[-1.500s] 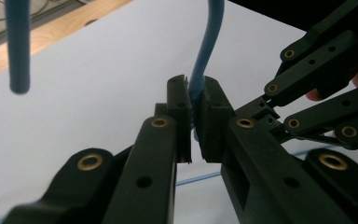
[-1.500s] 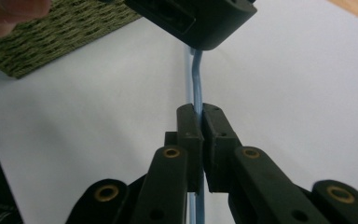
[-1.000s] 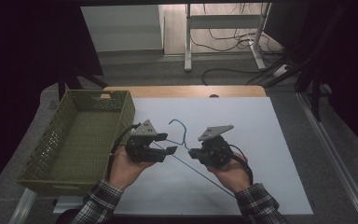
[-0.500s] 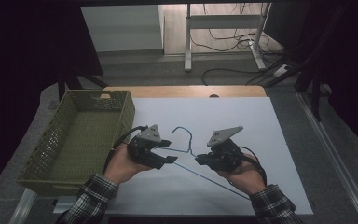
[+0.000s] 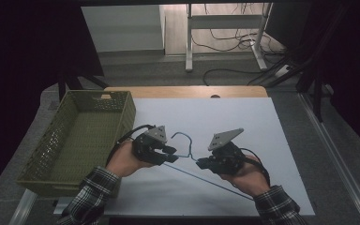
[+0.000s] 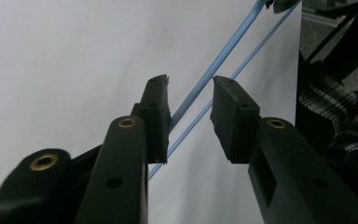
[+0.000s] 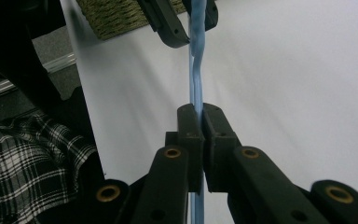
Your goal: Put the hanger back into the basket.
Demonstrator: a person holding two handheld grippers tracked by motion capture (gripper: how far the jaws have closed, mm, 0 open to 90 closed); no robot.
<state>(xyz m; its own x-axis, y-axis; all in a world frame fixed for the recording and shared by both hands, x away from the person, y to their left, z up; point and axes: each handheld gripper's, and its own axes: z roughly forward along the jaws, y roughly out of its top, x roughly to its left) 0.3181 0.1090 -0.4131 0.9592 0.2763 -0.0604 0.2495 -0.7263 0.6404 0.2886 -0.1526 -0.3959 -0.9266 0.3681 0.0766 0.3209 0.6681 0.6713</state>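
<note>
Right claw point(image 7: 200, 114) clamped on blue wire hanger point(image 7: 196, 88); left claw point(image 6: 190, 100) narrowing, apart around its wires.

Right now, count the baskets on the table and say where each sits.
1. The green basket sits at the table's left edge, beside the left gripper; its woven side also shows in the right gripper view.

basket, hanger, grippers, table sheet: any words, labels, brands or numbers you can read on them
None: no text can be read in any view.
basket: plain green weave; a small pale tag-like patch on its far rim is too small to read.
hanger: bare blue wire, no print.
left gripper and right gripper: black bodies and grey plates, no marking to make out.
sheet: blank white.
</note>
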